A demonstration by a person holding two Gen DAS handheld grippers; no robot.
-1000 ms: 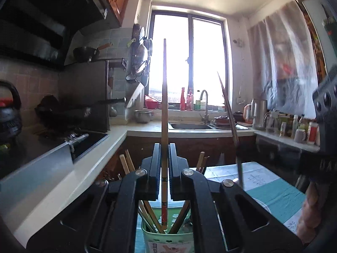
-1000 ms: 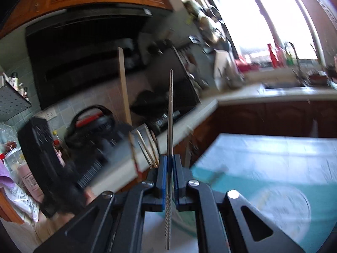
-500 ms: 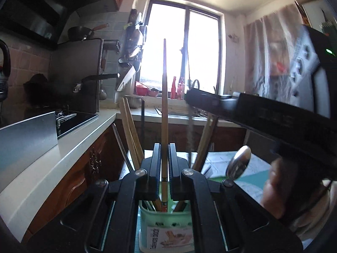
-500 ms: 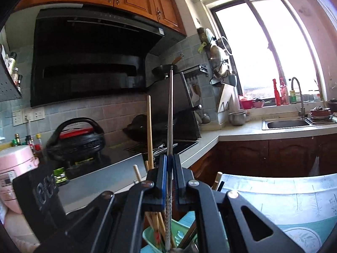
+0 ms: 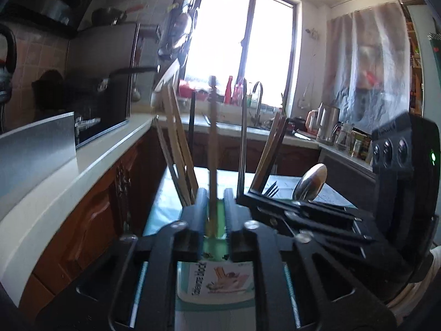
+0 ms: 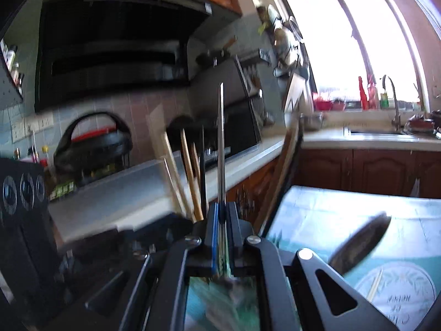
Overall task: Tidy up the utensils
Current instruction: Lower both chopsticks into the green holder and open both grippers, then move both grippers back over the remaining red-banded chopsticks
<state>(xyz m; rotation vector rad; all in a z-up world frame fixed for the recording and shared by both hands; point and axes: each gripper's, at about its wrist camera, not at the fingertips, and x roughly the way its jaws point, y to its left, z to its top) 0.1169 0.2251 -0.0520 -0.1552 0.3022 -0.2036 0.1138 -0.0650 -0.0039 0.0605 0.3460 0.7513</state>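
Note:
A green utensil cup (image 5: 220, 278) stands on the table right under both grippers, holding several wooden chopsticks (image 5: 176, 138), a spoon (image 5: 310, 182) and a fork (image 5: 271, 189). My left gripper (image 5: 215, 201) is over the cup's rim and its jaws are opening. A wooden chopstick (image 5: 212, 143) stands loose between them with a gap on each side, its lower end in the cup. My right gripper (image 6: 221, 209) is shut on a metal chopstick (image 6: 221, 143), upright over the blurred cup (image 6: 220, 298). In the left wrist view the right gripper (image 5: 242, 197) comes in from the right, close beside the left one.
A white counter (image 5: 82, 165) with a stove runs along the left, wooden cabinets below it. The sink (image 6: 372, 131) is under the window. A teal patterned cloth (image 6: 358, 209) covers the table, with a loose chopstick (image 6: 374, 287) on it. Kettles and jars (image 5: 328, 121) crowd the right counter.
Both grippers came down to the cup. The left jaws parted and the wooden chopstick slid lower into the cup. The right gripper brought the metal chopstick down beside it.

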